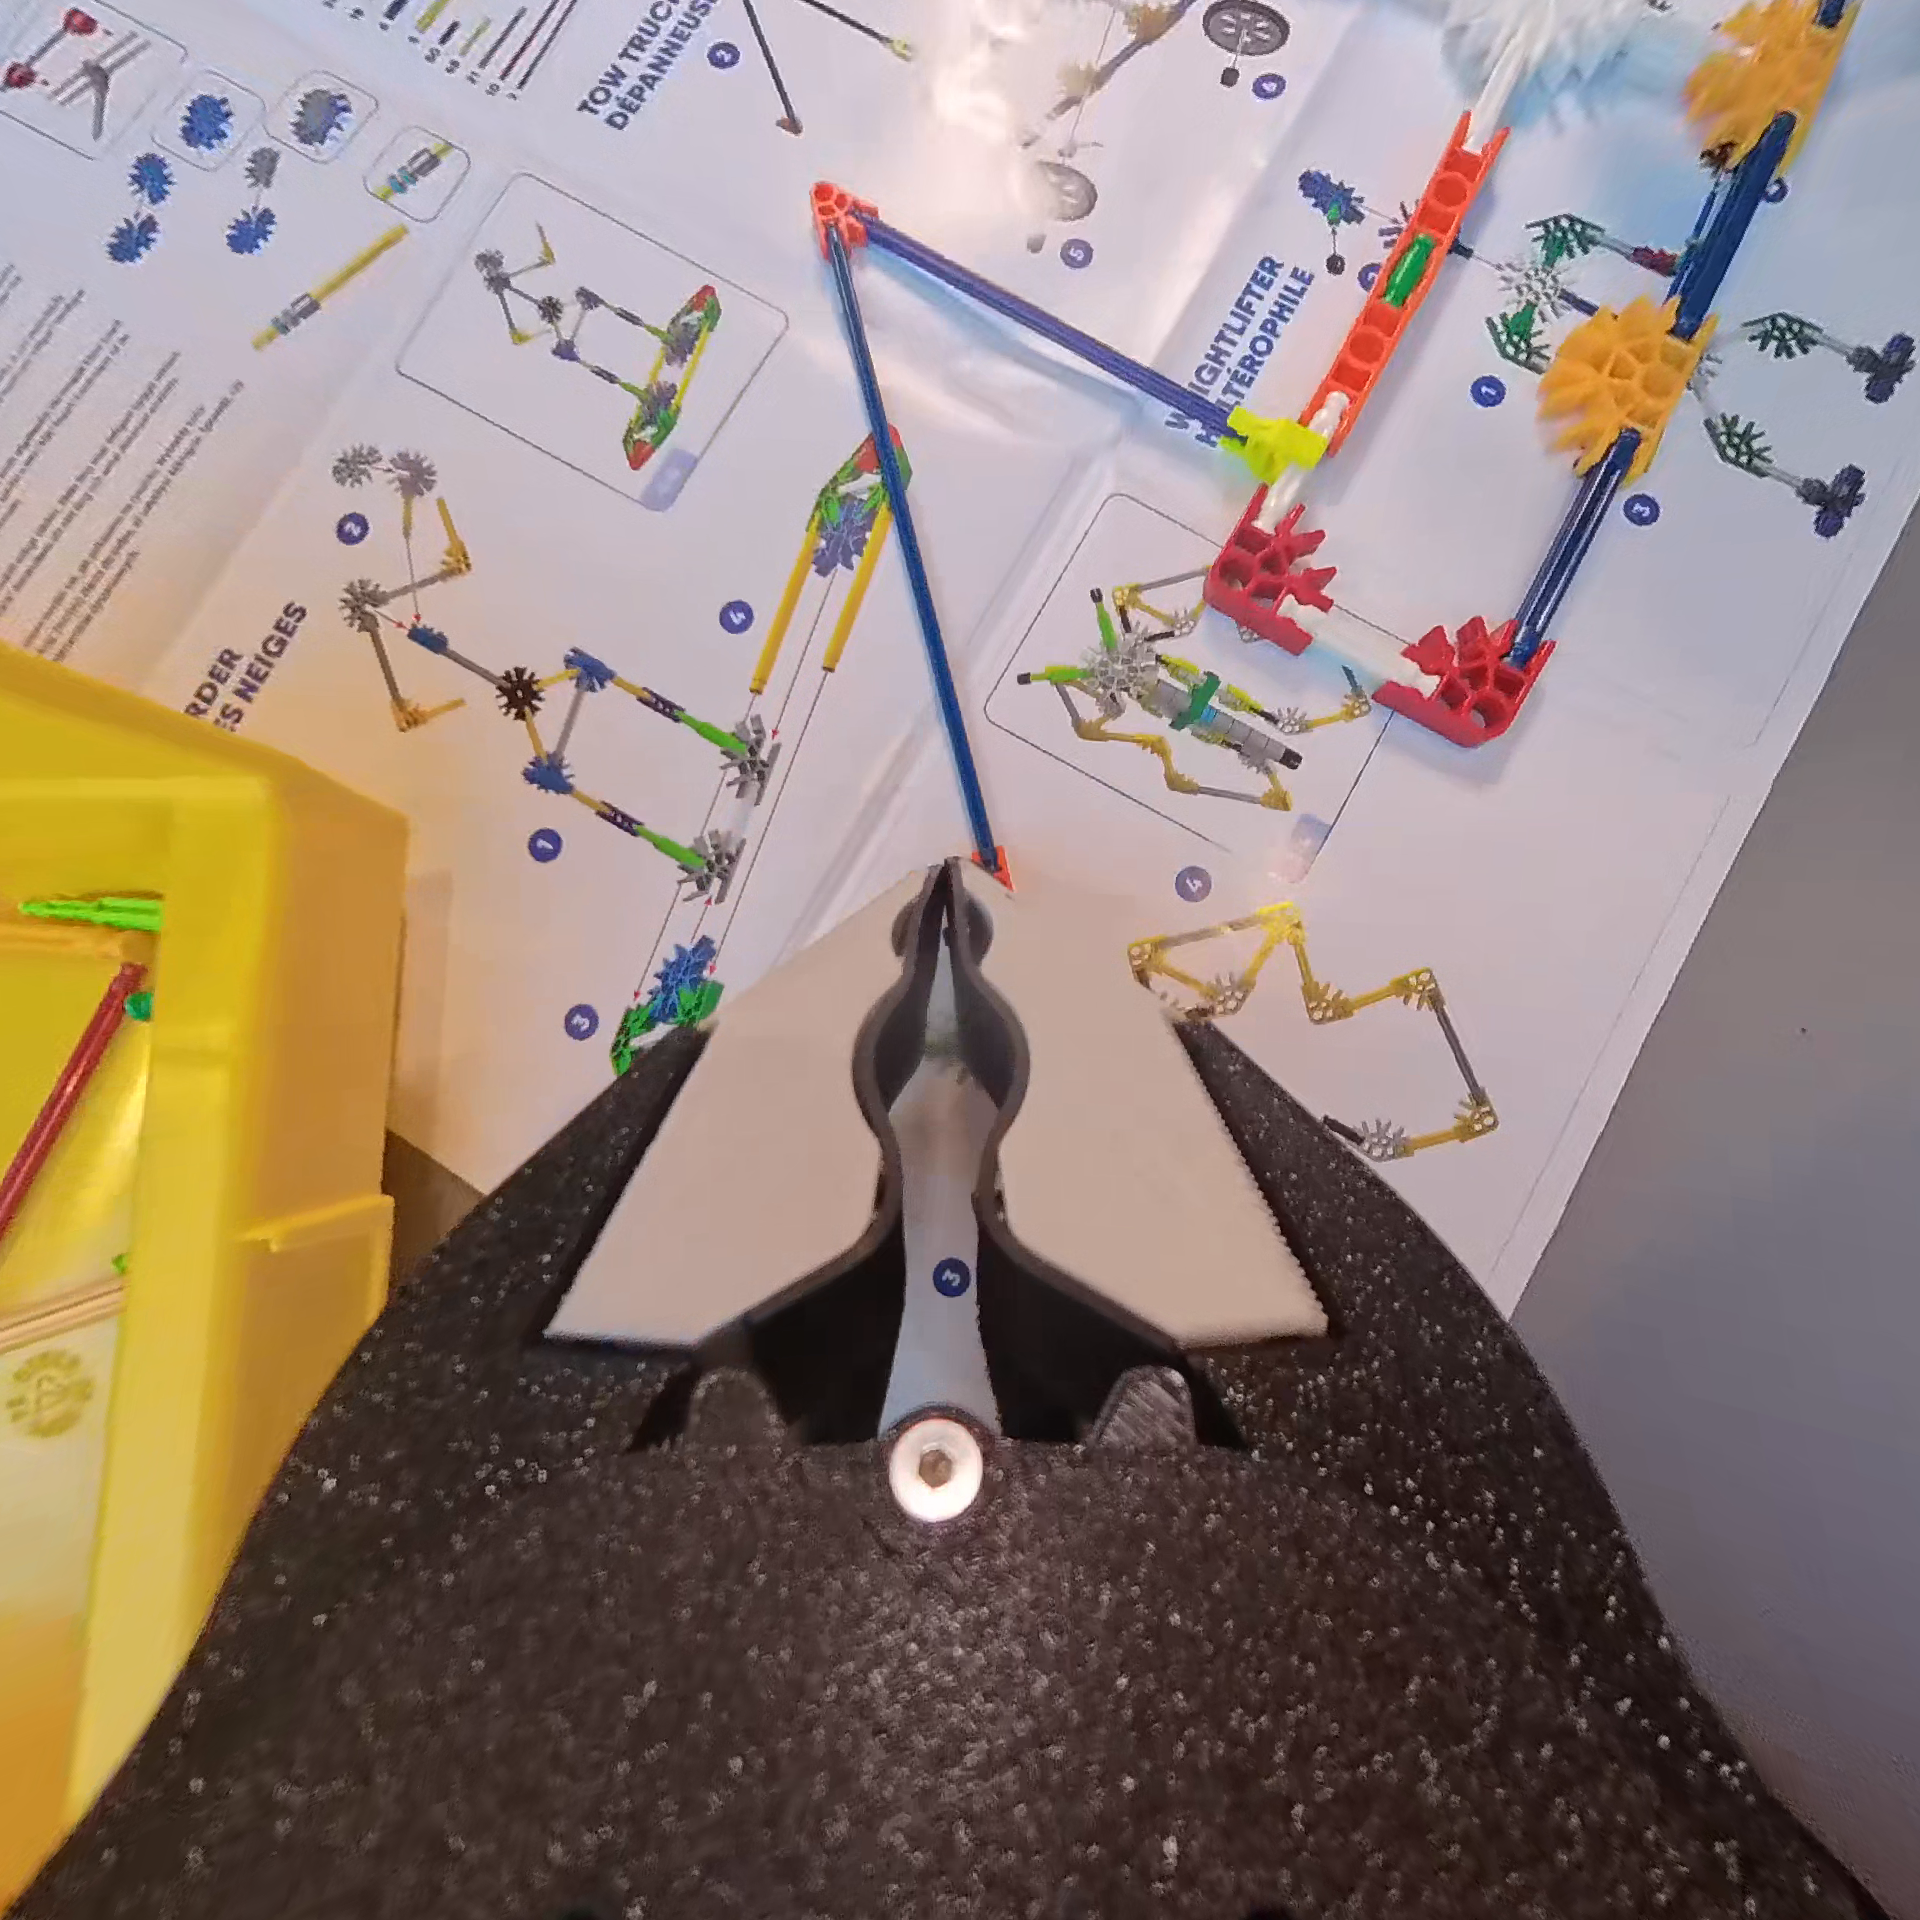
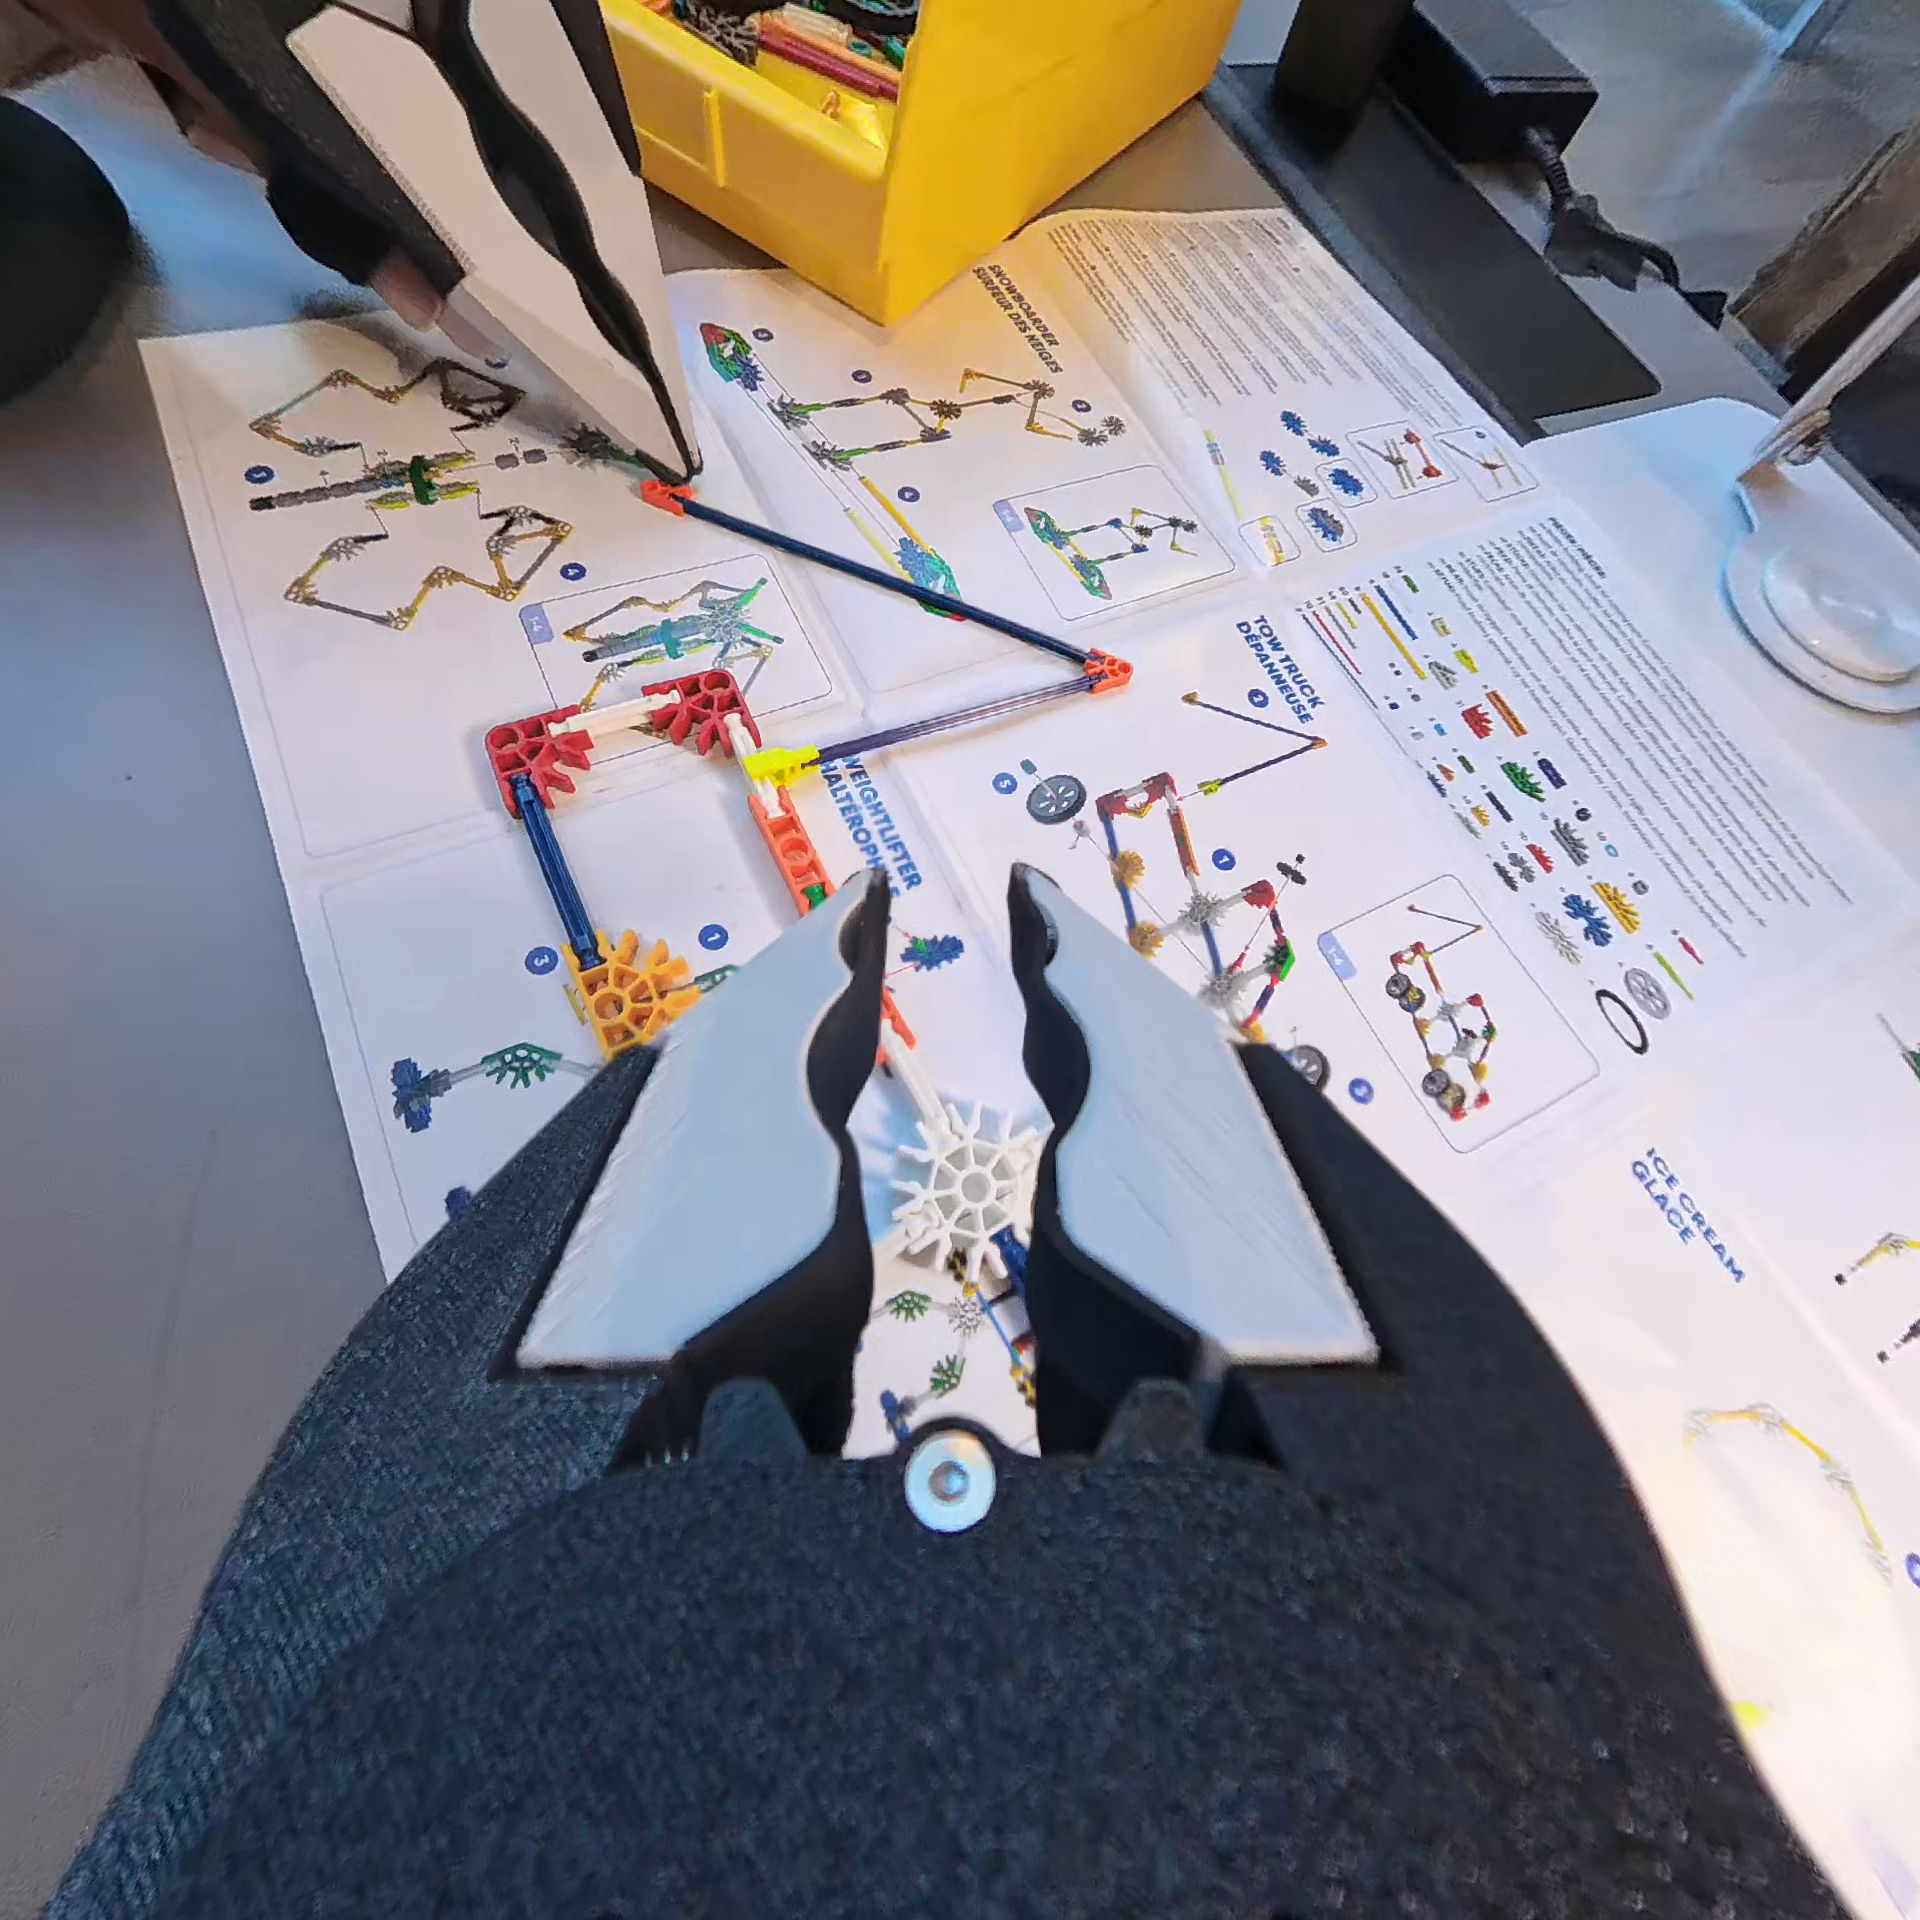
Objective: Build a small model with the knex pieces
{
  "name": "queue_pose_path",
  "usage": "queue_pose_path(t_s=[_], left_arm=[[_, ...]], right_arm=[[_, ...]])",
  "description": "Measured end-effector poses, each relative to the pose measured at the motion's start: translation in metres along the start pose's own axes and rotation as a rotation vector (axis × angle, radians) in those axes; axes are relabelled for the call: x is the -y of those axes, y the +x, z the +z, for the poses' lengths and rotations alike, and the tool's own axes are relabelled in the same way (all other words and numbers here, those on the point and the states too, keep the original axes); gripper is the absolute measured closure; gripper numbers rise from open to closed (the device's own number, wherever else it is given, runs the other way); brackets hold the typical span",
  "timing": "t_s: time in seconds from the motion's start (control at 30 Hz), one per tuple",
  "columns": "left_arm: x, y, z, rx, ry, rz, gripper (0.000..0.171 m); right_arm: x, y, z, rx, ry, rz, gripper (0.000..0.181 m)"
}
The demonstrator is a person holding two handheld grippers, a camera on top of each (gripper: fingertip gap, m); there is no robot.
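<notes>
My left gripper [image 1: 948, 871] is shut, its tips low over the instruction sheet [image 1: 582, 561]. A small orange connector [image 1: 1000, 864] on the near end of a long blue rod [image 1: 914, 540] lies just right of the tips, not between them. The right wrist view shows the same tip [image 2: 681, 468] beside that connector [image 2: 663, 495]. The rod joins an orange corner connector [image 1: 836, 213]. My right gripper [image 2: 948, 883] is open above the frame of red connectors [image 2: 535, 753], rods and an orange strip [image 2: 790, 842]. A white snowflake connector [image 2: 966, 1179] sits between its fingers, with a gap on the left side.
A yellow bin [image 1: 208, 935] of loose parts stands left of my left gripper, and also shows at the back in the right wrist view [image 2: 935, 187]. A white stand base [image 2: 1829, 603] and a black adapter [image 2: 1486, 83] sit at the far right. Grey table borders the sheet. About 20 centimetres separates my left fingertips from my right.
</notes>
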State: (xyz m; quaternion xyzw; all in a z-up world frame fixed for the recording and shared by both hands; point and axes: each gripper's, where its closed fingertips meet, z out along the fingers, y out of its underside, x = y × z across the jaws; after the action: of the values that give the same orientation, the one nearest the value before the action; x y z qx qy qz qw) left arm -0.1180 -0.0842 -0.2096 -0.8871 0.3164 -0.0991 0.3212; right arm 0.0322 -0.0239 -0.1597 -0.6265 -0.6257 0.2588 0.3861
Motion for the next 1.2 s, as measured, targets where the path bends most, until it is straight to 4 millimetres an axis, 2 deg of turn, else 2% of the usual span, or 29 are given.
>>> queue_pose_path(t_s=[0.1,0.2,0.27,0.37,0.47,0.53,0.73,0.8,0.87,0.93,1.07,1.2], left_arm=[[0.0,0.0,0.0,0.015,-0.017,0.034,0.171],[0.0,0.0,0.0,0.035,-0.014,0.044,0.171],[0.0,0.0,0.0,0.044,-0.014,0.05,0.171],[0.0,-0.001,0.0,0.046,-0.01,0.054,0.171],[0.0,-0.001,0.0,0.043,-0.004,0.054,0.171],[0.0,-0.001,0.0,0.043,-0.003,0.06,0.171],[0.0,-0.001,0.0,0.033,0.012,0.091,0.171],[0.008,0.0,-0.002,0.006,0.072,0.021,0.171],[0.02,-0.005,-0.01,-0.012,0.145,-0.049,0.171],[0.023,-0.009,-0.016,-0.003,0.173,-0.052,0.171],[0.02,-0.004,-0.018,-0.038,0.165,-0.054,0.171],[0.012,-0.001,-0.011,-0.043,0.121,-0.04,0.171]], right_arm=[[0.011,0.004,0.01,-0.008,-0.015,-0.02,0.16],[0.024,0.017,0.032,-0.033,-0.044,-0.034,0.166],[0.029,0.031,0.053,-0.064,-0.075,-0.036,0.181],[0.026,0.045,0.087,-0.042,-0.149,0.012,0.181],[0.017,0.049,0.106,-0.009,-0.223,0.09,0.181],[0.01,0.048,0.11,-0.004,-0.258,0.088,0.181],[0.008,0.047,0.11,-0.029,-0.372,-0.041,0.181],[0.008,0.047,0.11,-0.026,-0.383,-0.045,0.181],[0.008,0.047,0.11,-0.024,-0.376,-0.029,0.181],[0.009,0.049,0.11,-0.042,-0.345,-0.01,0.181],[0.012,0.05,0.108,-0.058,-0.27,0.031,0.179],[0.02,0.054,0.102,-0.049,-0.214,0.075,0.177]])
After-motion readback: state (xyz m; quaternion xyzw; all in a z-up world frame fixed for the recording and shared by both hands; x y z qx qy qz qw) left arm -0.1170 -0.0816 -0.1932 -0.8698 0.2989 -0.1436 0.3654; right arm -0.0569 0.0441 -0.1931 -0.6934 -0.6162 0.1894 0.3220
